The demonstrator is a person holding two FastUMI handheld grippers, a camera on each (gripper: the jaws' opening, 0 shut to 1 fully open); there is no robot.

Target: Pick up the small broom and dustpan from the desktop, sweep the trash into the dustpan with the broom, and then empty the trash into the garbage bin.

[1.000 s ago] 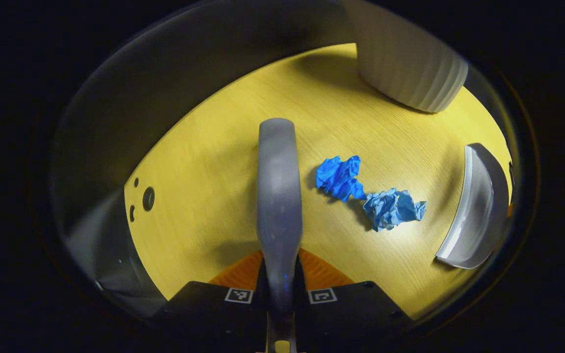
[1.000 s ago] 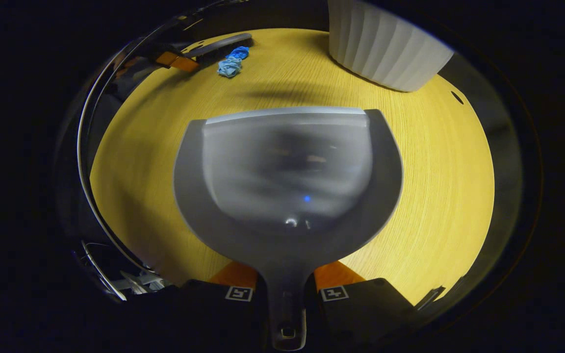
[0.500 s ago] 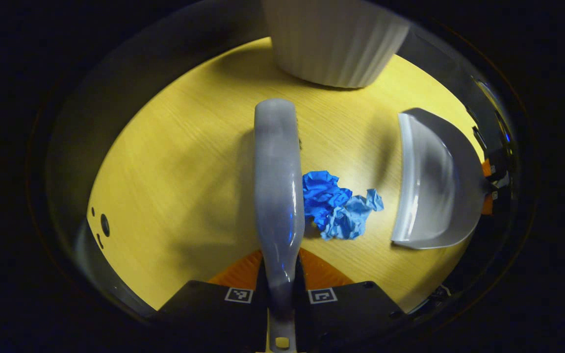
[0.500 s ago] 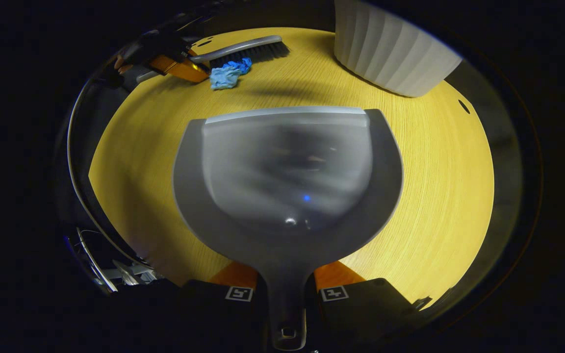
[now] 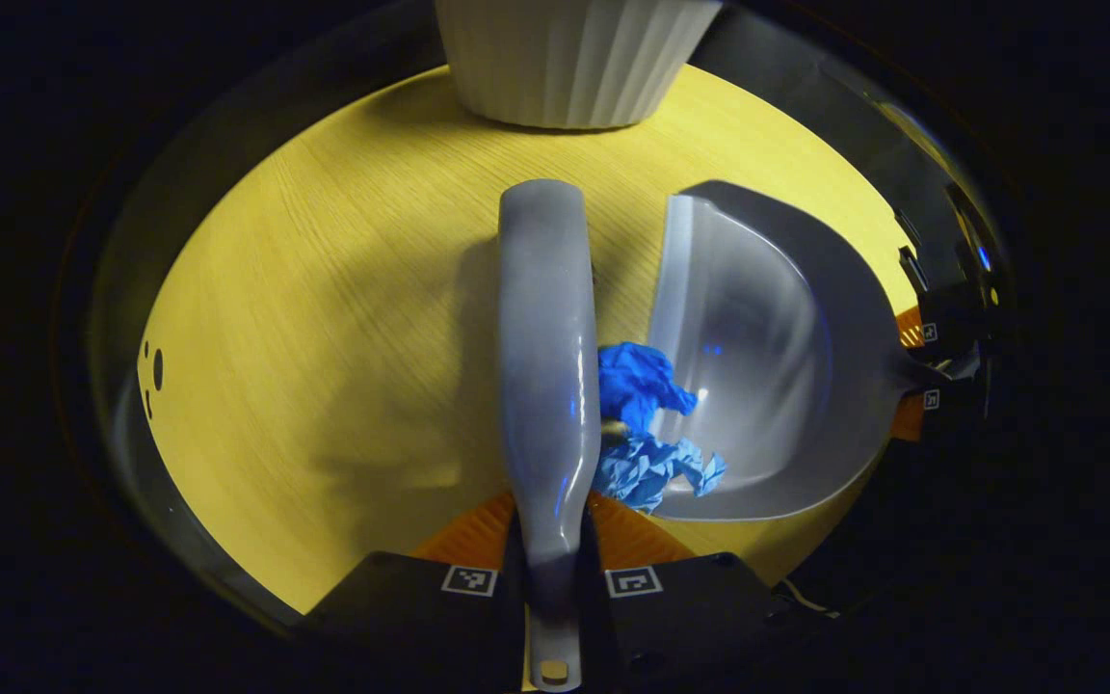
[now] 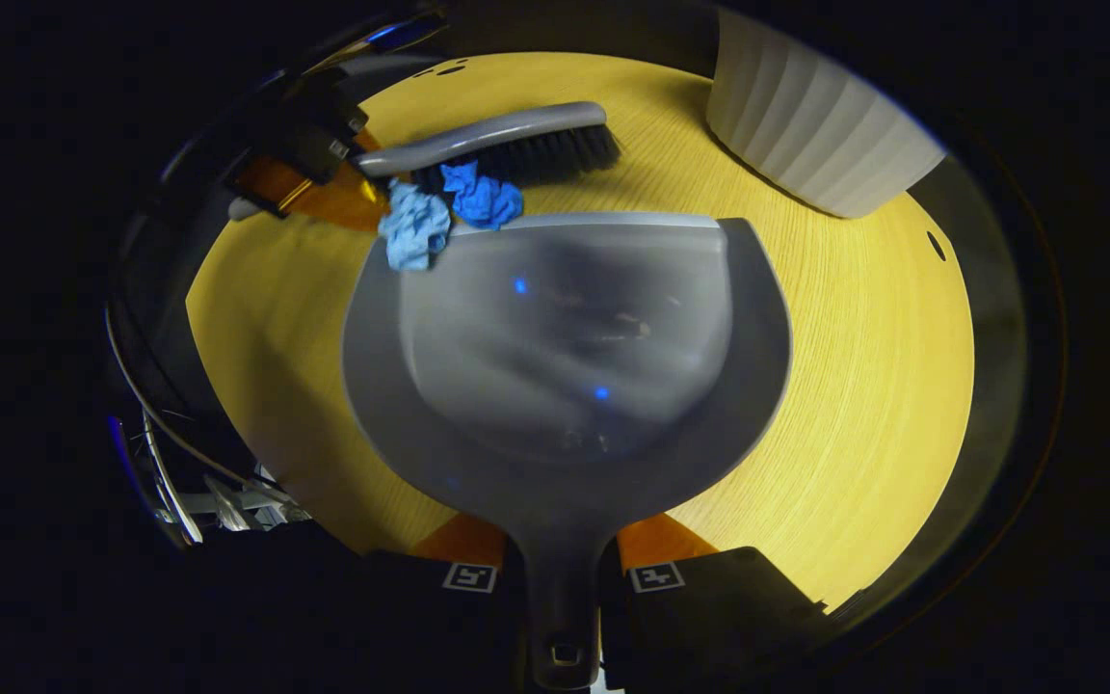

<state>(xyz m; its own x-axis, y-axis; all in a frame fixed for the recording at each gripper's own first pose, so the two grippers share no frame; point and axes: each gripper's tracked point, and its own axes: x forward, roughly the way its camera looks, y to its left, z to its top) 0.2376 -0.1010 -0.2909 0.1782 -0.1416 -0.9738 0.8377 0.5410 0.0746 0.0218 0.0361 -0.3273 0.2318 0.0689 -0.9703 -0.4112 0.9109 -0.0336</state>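
My left gripper (image 5: 552, 540) is shut on the handle of the small grey broom (image 5: 545, 357), which runs up the middle of the left gripper view. In the right gripper view that broom (image 6: 507, 140) lies across the dustpan's front lip, bristles down. Two crumpled blue paper balls (image 5: 647, 424) sit between the broom and the mouth of the grey dustpan (image 5: 767, 357). The same blue balls (image 6: 449, 207) rest at the left end of the dustpan's lip. My right gripper (image 6: 563, 559) is shut on the handle of the dustpan (image 6: 565, 357), which lies flat on the yellow desktop (image 6: 863, 366).
A white ribbed garbage bin (image 5: 569, 58) stands at the far side of the desktop (image 5: 324, 318); it is at the upper right as the white bin (image 6: 815, 125) in the right gripper view. Small holes (image 5: 155, 371) mark the desktop's left edge.
The broom has pushed the two blue balls rightward up to the dustpan's mouth. Dustpan and broom have closed together, and the bin has shifted towards the centre top of the left gripper view.
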